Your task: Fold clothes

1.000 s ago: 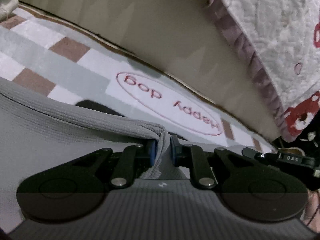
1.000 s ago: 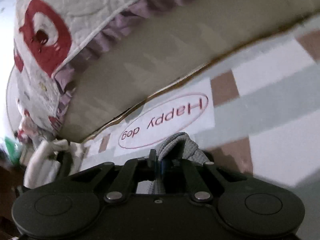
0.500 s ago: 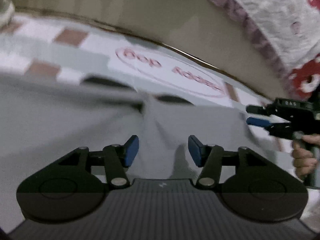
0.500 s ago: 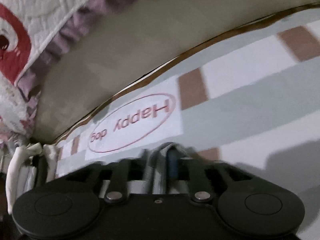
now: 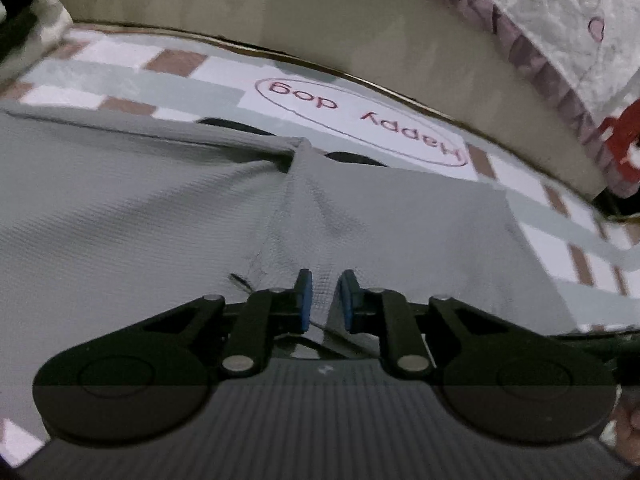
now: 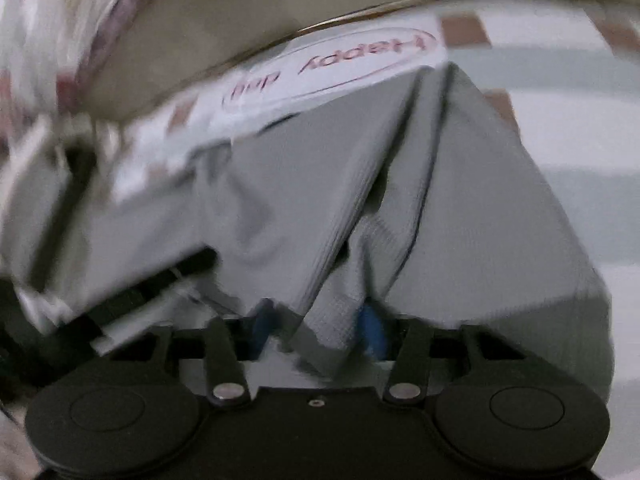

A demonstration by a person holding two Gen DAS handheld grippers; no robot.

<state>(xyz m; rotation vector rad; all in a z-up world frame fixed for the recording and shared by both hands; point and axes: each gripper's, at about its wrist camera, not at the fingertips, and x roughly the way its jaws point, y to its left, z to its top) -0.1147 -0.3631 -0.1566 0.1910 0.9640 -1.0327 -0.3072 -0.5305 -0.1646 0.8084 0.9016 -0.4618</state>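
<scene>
Low over the grey garment (image 5: 168, 216), nearly level with the cloth and pointing toward the "Happy dog" label (image 5: 362, 124) on the checked mat (image 5: 132, 80): the left gripper (image 5: 323, 300), blue pads (image 5: 305, 300) a narrow gap apart, nothing pinched between them, bare fabric showing through the slot. Spread flat on the mat, the garment, with a gathered ridge running from the gripper's tips up to the far hem (a small peak where the folds meet). Tilted and blurred in the other view: the right gripper (image 6: 316, 328), fingers well apart, a fold of the same grey garment (image 6: 480, 216) lying between the blue pads (image 6: 370, 330); whether the pads touch the cloth cannot be told. Beyond the mat, a beige bed side (image 5: 280, 12) under a quilted cover (image 5: 560, 20) with a purple frill. At the lower right edge of the left view, part of a hand (image 5: 630, 436).
</scene>
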